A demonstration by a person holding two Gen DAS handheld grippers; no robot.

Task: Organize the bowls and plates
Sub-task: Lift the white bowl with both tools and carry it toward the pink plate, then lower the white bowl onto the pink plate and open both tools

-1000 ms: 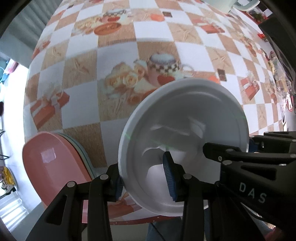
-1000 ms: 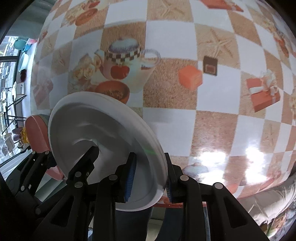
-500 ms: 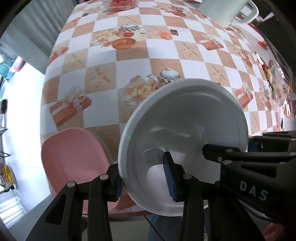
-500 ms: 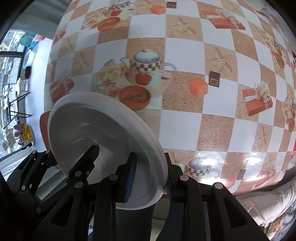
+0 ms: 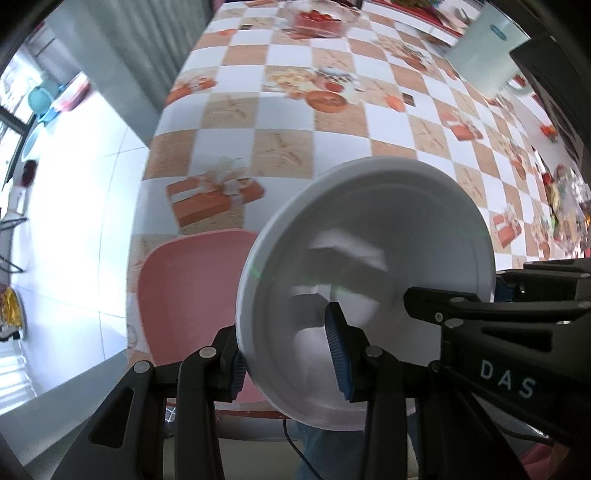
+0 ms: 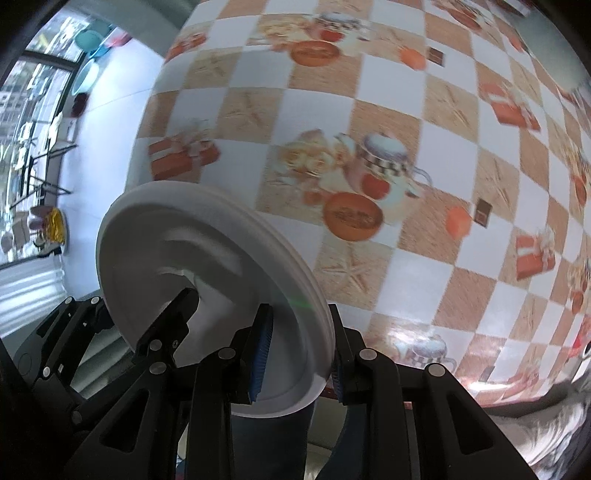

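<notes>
Both tongs, left tongs (image 5: 291,350) and right tongs (image 6: 299,354), are gripping the white plate's (image 5: 369,258) opposite rims, so they're needing matched, level travel toward the pink plate (image 5: 192,291).

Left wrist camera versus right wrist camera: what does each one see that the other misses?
Only the left wrist view shows the pink plate lying near the table's edge, a clear container of red food far across the table, and a pale jug.

Only the right wrist view shows the printed checked teapot on the tablecloth in full, and a window beyond the floor.

Both show the white plate held above the checkered tablecloth, clamped at one rim by the left gripper and at the opposite rim by the right gripper.
</notes>
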